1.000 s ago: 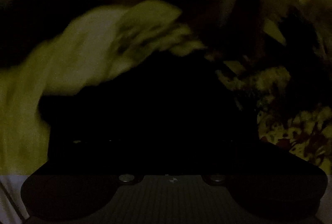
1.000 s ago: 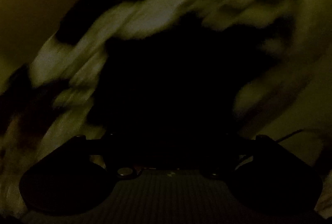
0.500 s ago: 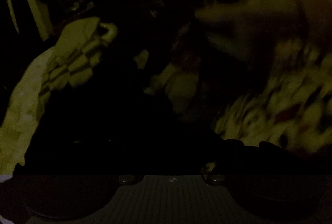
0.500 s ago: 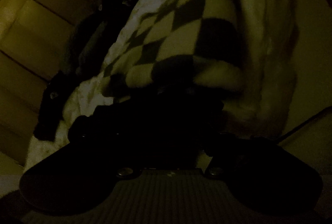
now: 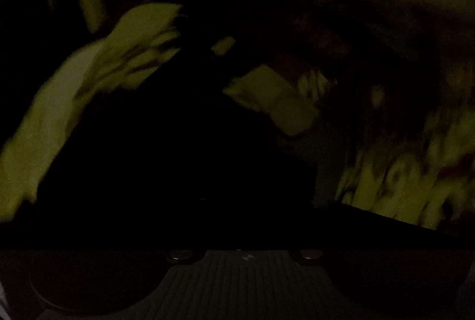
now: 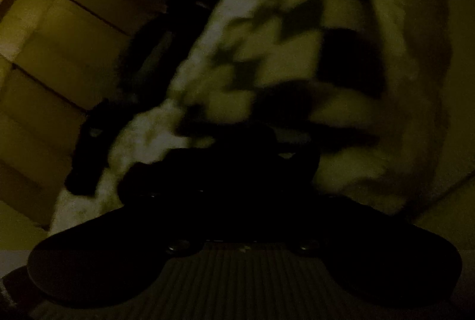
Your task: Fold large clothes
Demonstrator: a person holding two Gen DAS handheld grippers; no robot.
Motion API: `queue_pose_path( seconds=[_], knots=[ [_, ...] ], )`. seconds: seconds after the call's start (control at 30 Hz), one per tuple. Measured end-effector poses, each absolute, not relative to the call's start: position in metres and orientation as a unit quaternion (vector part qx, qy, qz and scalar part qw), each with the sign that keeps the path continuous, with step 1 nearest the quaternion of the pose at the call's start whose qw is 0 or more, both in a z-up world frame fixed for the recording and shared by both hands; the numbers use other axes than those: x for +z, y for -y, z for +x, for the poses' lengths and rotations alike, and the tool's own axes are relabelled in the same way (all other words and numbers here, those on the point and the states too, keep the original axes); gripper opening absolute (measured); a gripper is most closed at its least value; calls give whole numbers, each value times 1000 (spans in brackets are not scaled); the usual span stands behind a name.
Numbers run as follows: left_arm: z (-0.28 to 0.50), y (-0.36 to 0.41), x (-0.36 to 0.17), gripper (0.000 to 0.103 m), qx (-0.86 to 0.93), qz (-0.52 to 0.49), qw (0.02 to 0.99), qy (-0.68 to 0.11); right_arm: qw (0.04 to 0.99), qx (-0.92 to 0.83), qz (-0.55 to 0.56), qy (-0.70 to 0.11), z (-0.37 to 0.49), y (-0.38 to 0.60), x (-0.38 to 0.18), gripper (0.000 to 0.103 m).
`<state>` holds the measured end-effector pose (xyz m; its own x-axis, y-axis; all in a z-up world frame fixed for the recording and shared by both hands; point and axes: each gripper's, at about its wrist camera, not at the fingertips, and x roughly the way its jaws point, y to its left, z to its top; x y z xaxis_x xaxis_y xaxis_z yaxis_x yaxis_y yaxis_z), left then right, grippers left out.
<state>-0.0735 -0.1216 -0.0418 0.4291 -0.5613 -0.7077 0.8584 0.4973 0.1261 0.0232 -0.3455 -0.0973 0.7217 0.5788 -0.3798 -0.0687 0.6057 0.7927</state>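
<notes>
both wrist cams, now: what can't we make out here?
- Left tool: left view, jaws lost in darkness; closing, but whether they grip cloth is hidden.
- Right tool: right view, black against the checked garment; closing, contact unclear.
- Floral cloth: left view, motion-blurred, cut by the right edge.
- Dark item beside the garment: right view, too dim to identify.

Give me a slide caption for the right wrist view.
Dim view: right gripper, jaws closing, at a checkered fleece garment.
</notes>
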Motion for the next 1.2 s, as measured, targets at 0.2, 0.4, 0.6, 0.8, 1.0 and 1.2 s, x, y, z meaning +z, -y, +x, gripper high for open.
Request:
queue_pose_path(
  seconds=[0.2,0.4,0.6,0.8,1.0,1.2],
  knots=[
    [-46,-4,28,56,-331,68,884,-322,817,280,422,-277,42,304,-28,21],
    [-30,-111,10,57,-173,-20,904,-390,784,347,382,-345,113,180,11,21],
    [-18,-175,-49,88,-52,-131,860,-490,726,380,417,-393,161,96,-32,40],
    [-3,-179,-18,103,-33,-51,900,-432,814,357,338,-309,127,162,-8,64],
    [20,-171,2,103,-4,-7,933,-361,873,309,220,-308,74,210,-17,60],
    [18,-224,13,103,109,-95,928,-345,855,306,233,-348,76,187,-61,46]
  ],
)
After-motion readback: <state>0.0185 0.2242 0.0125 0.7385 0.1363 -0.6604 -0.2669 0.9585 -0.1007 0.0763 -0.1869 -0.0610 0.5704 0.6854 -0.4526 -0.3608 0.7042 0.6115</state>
